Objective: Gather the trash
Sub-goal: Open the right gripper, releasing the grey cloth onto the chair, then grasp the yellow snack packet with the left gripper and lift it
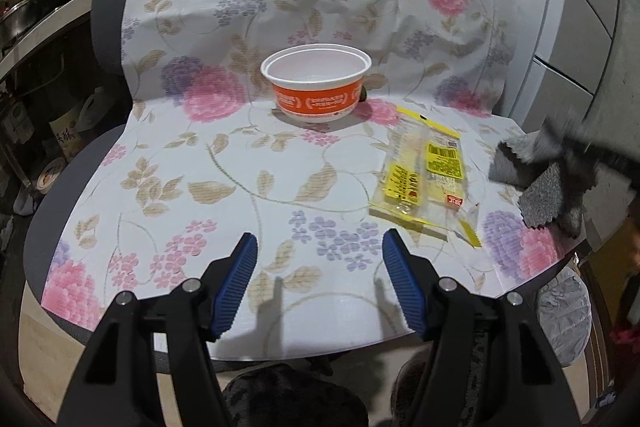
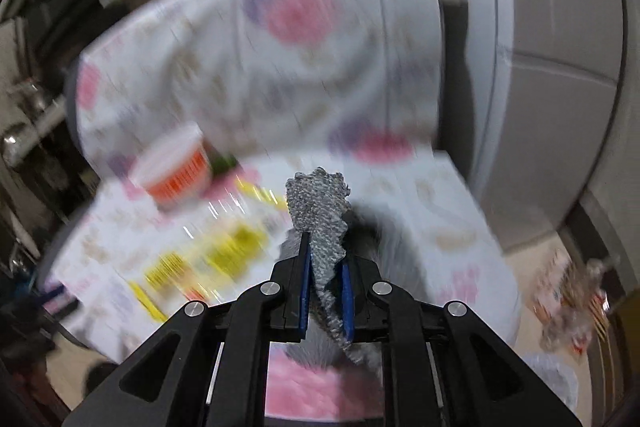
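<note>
We find the right gripper [image 2: 325, 277] clenched on a grey knitted cloth [image 2: 320, 211]. The left gripper [image 1: 319, 259] hangs released over bare floral tablecloth [image 1: 224, 163] near its front edge. Noodle cup [image 1: 316, 83] and yellow wrapper [image 1: 424, 171] lie apart beyond.

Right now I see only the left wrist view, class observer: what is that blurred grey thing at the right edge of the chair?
Observer: A grey knitted cloth, pinched in the right tool.
Operator: Is that tool fully shut on it?
Observer: Yes, both blue pads press the cloth's sides.
Operator: Anything on the floor to the right that I miss?
Observer: A crumpled shiny wrapper, blurred, lies beyond the chair's edge.
</note>
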`<state>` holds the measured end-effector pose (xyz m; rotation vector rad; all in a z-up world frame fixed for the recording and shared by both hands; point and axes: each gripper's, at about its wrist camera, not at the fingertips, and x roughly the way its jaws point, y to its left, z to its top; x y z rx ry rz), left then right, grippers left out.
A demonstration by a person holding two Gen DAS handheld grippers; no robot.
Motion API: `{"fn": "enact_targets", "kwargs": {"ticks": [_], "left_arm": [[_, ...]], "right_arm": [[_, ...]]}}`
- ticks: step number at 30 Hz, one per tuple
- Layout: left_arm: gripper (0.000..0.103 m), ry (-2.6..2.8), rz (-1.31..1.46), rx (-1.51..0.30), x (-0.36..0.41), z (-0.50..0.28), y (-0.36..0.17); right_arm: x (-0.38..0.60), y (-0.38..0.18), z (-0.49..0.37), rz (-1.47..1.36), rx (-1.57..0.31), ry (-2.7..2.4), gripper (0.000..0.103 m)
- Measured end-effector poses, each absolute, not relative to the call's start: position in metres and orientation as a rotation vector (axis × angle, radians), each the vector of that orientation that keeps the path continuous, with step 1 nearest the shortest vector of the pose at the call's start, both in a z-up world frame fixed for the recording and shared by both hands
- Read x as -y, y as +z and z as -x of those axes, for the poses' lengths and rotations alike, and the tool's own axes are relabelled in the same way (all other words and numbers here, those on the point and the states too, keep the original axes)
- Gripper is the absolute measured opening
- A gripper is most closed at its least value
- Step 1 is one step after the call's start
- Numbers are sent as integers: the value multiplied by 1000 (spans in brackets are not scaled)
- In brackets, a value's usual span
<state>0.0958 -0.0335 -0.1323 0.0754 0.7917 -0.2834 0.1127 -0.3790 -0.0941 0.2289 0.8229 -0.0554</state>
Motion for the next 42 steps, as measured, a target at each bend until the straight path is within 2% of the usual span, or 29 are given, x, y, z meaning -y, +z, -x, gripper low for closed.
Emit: {"fn": "enact_targets", "kwargs": {"ticks": [4, 6, 7, 8, 10, 11, 19, 26, 29, 30, 35, 39, 40, 42], "left_arm": [[63, -289, -82, -802, 40, -98, -135], [63, -295, -86, -804, 44, -98, -137], [65, -300, -87, -804, 46, -99, -138], [67, -303, -87, -805, 48, -99, -139], [77, -316, -88, -805, 54, -102, -140], [77, -327, -92, -807, 58, -103, -141], [95, -407, -152, -850, 102, -128, -158], [94, -409, -169, -875, 120, -162, -167], [75, -418, -182, -910, 123, -175, -174], [66, -418, -199, -924, 125, -178, -178], [59, -376, -338, -873, 139, -172, -185], [42, -345, -423, -836, 150, -165, -183], [8, -332, -447, -820, 153, -162, -183], [5, -314, -464, -808, 155, -161, -183]], "right_arm": [[381, -143, -120, -228, -997, -79, 16], [379, -150, -118, -214, -1004, -69, 17], [378, -148, -116, -203, -998, -64, 22], [376, -142, -114, -199, -991, -51, 33], [375, -130, -108, -216, -969, -25, 49], [374, -121, -101, -217, -945, -5, 52], [374, -73, -64, -210, -823, 61, 56], [392, -75, -60, -255, -786, 40, 56], [402, -80, -60, -279, -791, 28, 56], [404, -82, -61, -286, -794, 24, 56], [409, -89, -62, -288, -802, 7, 56], [411, -93, -64, -292, -813, -5, 56], [411, -93, -64, -289, -815, -9, 56], [409, -93, -64, -280, -819, -16, 56]]}}
